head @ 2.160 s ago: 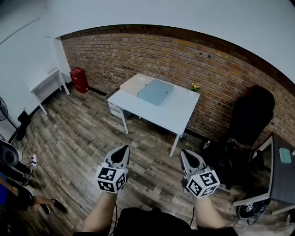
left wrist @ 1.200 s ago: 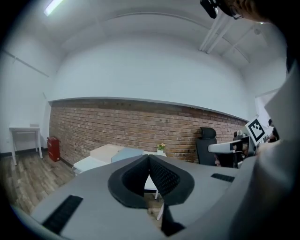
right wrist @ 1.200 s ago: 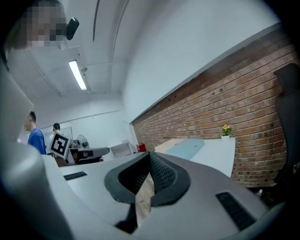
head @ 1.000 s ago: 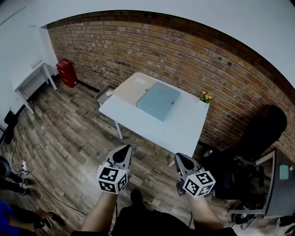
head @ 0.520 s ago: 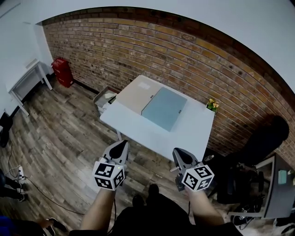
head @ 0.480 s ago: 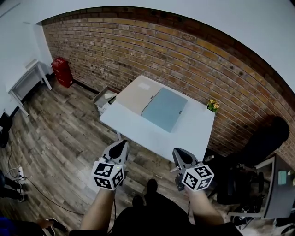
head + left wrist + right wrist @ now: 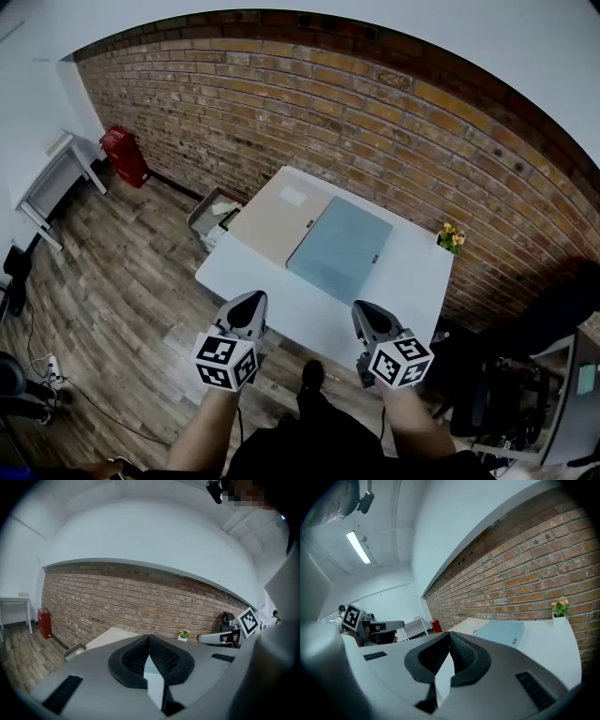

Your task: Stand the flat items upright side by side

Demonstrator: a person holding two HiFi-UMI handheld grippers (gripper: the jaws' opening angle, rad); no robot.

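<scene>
Currently, your left gripper [image 7: 250,300] and right gripper [image 7: 362,311]: jaws together, empty, by the desk's [image 7: 309,314] near edge. Beige folder [image 7: 277,221], blue folder [image 7: 339,247]: flat, touching, toward the far edge. Floor bin [image 7: 200,215] off the left corner: pale contents, unidentifiable

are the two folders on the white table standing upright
No, in the head view the beige folder and the blue folder both lie flat, side by side, on the white table.
</scene>
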